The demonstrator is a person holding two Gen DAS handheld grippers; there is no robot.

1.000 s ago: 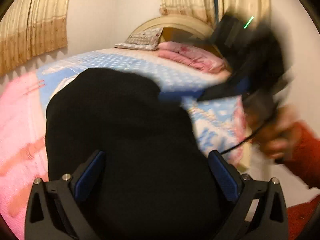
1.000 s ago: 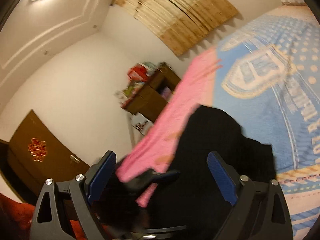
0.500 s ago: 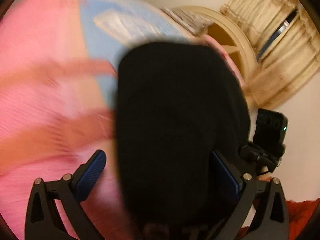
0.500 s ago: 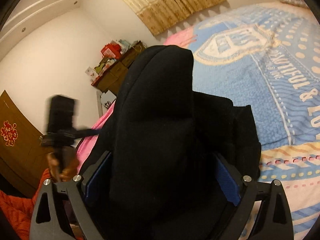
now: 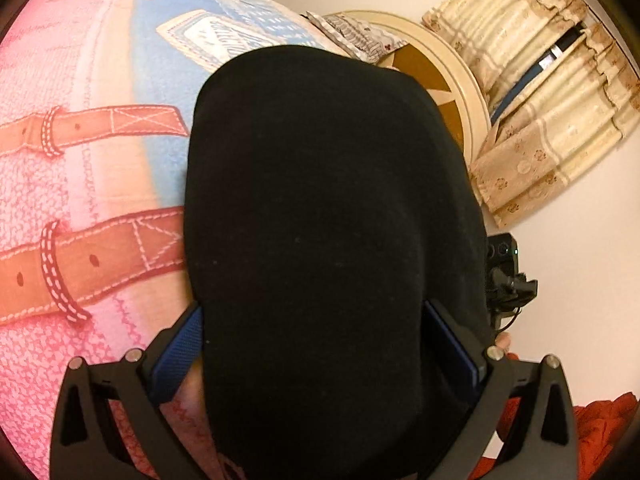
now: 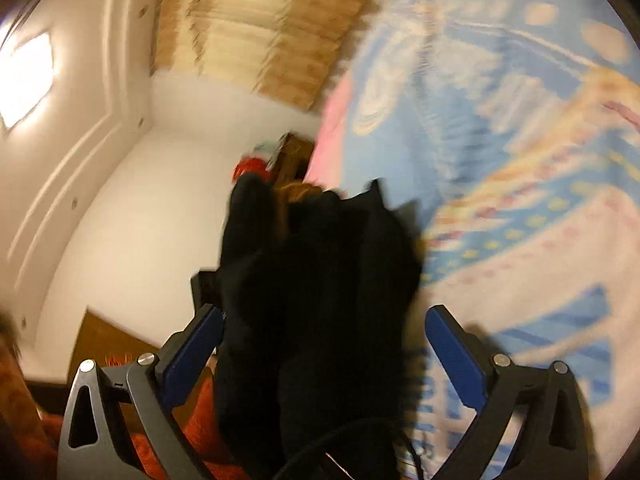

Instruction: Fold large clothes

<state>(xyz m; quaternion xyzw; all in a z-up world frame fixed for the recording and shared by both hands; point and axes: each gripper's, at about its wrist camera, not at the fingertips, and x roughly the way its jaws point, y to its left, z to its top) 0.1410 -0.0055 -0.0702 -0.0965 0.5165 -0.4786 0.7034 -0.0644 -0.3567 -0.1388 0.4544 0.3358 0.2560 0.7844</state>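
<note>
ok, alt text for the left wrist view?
A bulky black garment fills the frame, bunched between the left gripper's wide-set blue pads. It rests on a pink and blue bedspread printed with brown belt straps. A cream headboard and beige curtains stand behind.

We look close along each gripper's fingers; both wrist views share the black garment (image 5: 328, 240) and bed (image 5: 80, 160).

The garment (image 5: 328, 240) is matt black cloth, smooth. The bedspread (image 5: 80, 184) is nubbly printed cloth. The curtain (image 5: 536, 92) is patterned cream cloth, the headboard (image 5: 448, 72) glossy cream-painted wood.
</note>
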